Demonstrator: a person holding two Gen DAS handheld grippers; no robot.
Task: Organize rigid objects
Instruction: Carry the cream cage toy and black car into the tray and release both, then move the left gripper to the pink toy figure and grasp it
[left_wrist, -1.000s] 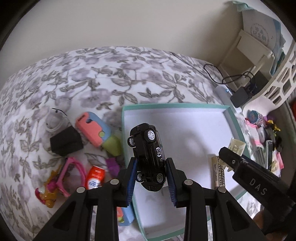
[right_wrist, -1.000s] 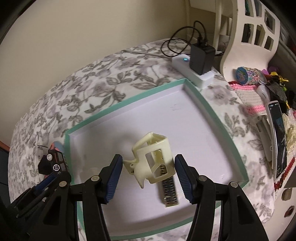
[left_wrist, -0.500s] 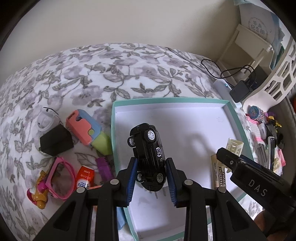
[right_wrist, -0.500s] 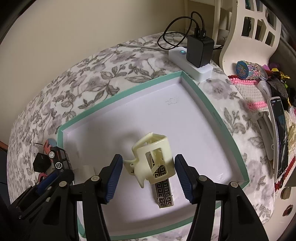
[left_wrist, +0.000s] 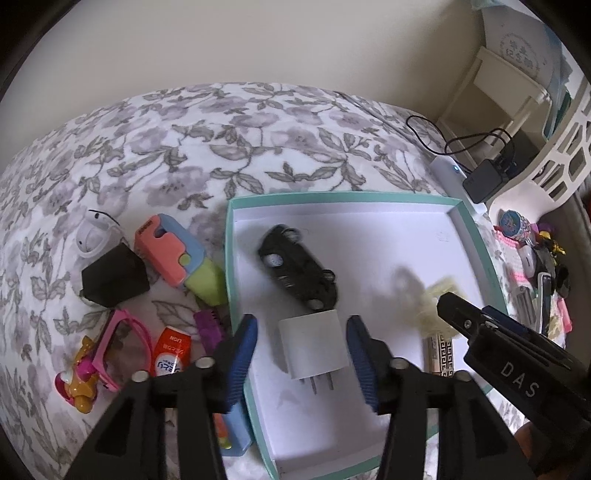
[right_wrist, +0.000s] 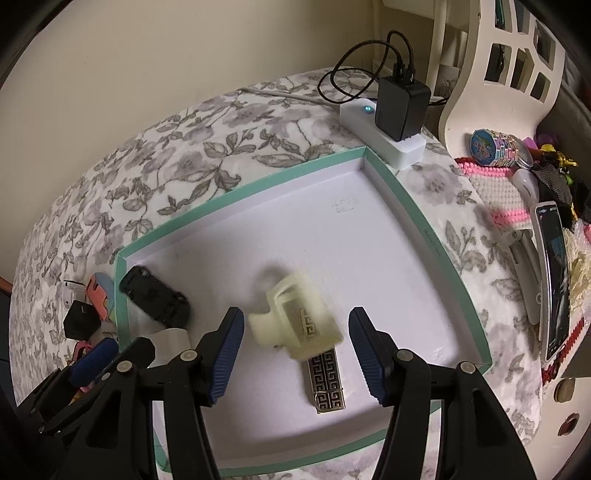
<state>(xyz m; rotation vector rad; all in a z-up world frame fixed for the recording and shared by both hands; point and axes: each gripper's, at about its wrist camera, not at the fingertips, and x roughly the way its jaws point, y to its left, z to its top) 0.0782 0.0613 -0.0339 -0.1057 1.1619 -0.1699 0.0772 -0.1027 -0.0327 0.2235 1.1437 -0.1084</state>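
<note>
Toy car (left_wrist: 298, 271): blurred, lying in the teal box (left_wrist: 476, 236) near its left wall; half a second ago it was clamped in the left gripper (left_wrist: 301, 360).
Hair clip (right_wrist: 295, 319): cream, also blurred, dropped over the patterned bar (right_wrist: 327, 380); was held by the right gripper (right_wrist: 295, 354) before.
Left gripper: jaws wide, nothing held, white charger plug (left_wrist: 314, 345) lies between them on the box floor.
Right gripper: spread wide, empty.
Meaning: both releases done, two more items boxed; car may not have settled yet, blur makes that hard to call.
Left view only: the backlog on the bedspread – pink-blue case (left_wrist: 168, 247), black cube (left_wrist: 114, 277), pink glasses (left_wrist: 120, 343), orange tube (left_wrist: 171, 354).
Right view only: full patterned bar, power strip (right_wrist: 380, 134) beyond the far corner.
</note>
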